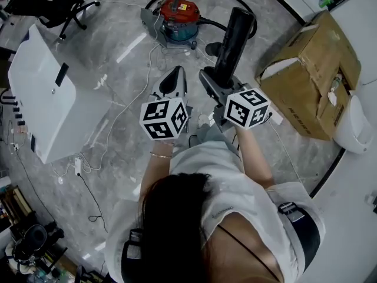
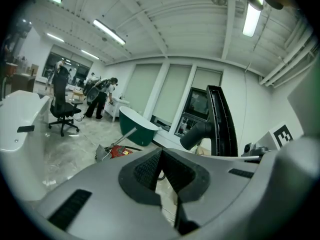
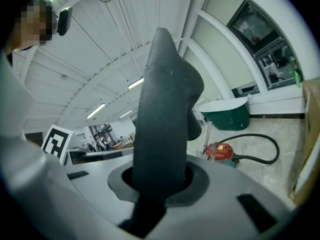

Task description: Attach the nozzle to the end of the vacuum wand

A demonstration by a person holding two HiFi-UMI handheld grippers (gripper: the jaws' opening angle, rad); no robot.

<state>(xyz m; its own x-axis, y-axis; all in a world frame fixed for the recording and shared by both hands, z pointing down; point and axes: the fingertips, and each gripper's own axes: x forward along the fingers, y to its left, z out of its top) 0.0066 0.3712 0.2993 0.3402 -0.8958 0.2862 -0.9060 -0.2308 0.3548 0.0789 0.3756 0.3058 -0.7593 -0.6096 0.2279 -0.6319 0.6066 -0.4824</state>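
The left gripper (image 1: 174,80) (image 2: 161,154) was held level with the right gripper (image 1: 217,82) (image 3: 159,180), the two side by side and a little apart. Its jaws were pressed together with nothing between them. The right gripper was clamped on the black nozzle (image 1: 234,37) (image 3: 167,109). The nozzle stood up out of its jaws and reached well beyond their tips. From the left gripper the nozzle (image 2: 220,124) showed just off to the right, its round socket end facing the left gripper.

On the grey marble floor (image 1: 118,134) ahead of both grippers sat the red vacuum cleaner (image 1: 179,13) (image 2: 119,151) (image 3: 220,150), well apart from the nozzle. Its black hose (image 3: 265,145) looped away to the right gripper's right. The vacuum wand (image 2: 124,136) (image 3: 207,133) rose at a slant from the cleaner, apart from the nozzle.

To the right of the right gripper stood an open cardboard box (image 1: 309,81). To the left of the left gripper was a large white unit (image 1: 41,93).

Beyond the cleaner stood a dark green bathtub (image 2: 137,126) (image 3: 227,114). Farther off to the left gripper's left were a black office chair (image 1: 59,7) (image 2: 62,104) and, behind it, people (image 2: 100,96) at the far end of the room.
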